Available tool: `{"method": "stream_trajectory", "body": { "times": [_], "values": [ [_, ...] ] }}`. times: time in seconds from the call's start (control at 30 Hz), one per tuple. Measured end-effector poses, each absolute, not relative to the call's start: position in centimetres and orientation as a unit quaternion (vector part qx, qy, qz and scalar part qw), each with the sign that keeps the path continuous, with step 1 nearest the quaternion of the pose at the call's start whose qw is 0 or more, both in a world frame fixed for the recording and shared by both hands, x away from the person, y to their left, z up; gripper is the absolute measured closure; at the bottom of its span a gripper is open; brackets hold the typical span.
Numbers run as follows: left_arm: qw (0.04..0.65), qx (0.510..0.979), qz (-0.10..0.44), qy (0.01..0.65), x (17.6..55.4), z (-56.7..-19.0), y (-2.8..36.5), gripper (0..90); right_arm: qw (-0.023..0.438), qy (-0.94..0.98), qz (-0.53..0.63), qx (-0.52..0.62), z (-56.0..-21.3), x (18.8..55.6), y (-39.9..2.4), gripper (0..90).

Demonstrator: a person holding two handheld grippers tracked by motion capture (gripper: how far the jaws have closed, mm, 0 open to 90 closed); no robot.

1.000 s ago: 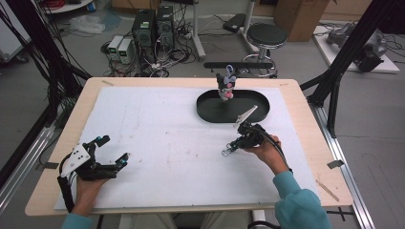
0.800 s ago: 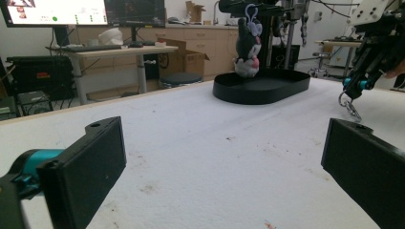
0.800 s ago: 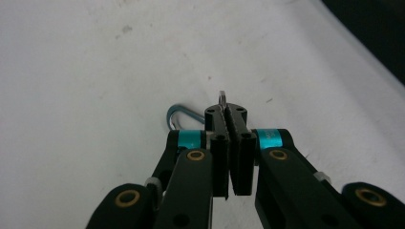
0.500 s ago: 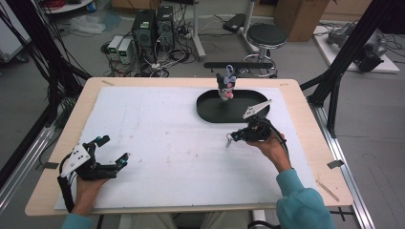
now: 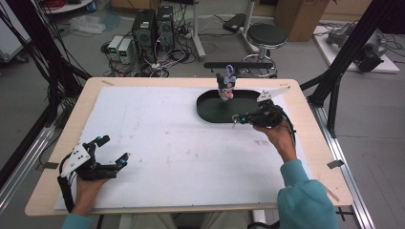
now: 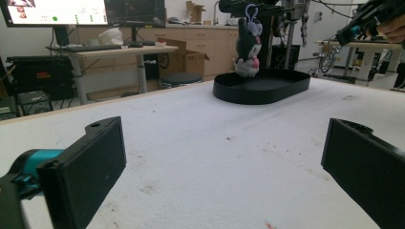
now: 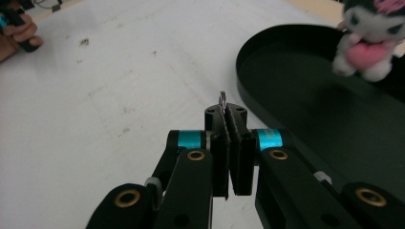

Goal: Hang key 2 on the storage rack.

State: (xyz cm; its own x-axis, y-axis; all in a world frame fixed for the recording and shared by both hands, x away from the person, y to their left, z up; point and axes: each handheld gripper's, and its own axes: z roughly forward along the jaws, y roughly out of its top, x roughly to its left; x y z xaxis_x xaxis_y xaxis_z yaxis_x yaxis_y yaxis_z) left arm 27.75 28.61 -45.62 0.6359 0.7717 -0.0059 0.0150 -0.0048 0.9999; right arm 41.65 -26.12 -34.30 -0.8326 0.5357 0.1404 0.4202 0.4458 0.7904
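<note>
At about 8 o'clock on the table (image 5: 157,138), the left gripper (image 5: 114,151) rests low on the white cover, its jaws spread wide with nothing between them. Towards 1 o'clock sits a black oval tray (image 5: 210,110), with a small plush toy (image 5: 225,87) standing upright at its far rim. Just beside the tray's near right edge, the right gripper (image 5: 237,119) has its jaws pressed together on a small metal ring (image 7: 222,99)
</note>
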Motion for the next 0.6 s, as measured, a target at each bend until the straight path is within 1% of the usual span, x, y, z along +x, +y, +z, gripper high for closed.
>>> {"method": "stream_trajectory", "body": {
  "times": [0.2, 0.23, 0.6],
  "values": [
    [0.636, 0.642, 0.297, 0.307, 27.8, -45.6, 28.6, 1.7, 0.087, 0.84, 0.452, 0.287, -32.0, 42.9, -26.5, 89.1],
    [0.636, 0.643, 0.297, 0.307, 27.7, -45.6, 28.6, 1.7, 0.097, 0.839, 0.453, 0.286, -31.5, 43.2, -26.6, 89.1],
    [0.636, 0.644, 0.296, 0.305, 27.7, -45.6, 28.6, 1.7, 0.119, 0.834, 0.449, 0.298, -28.8, 45.3, -27.4, 89.0]
  ]
}}
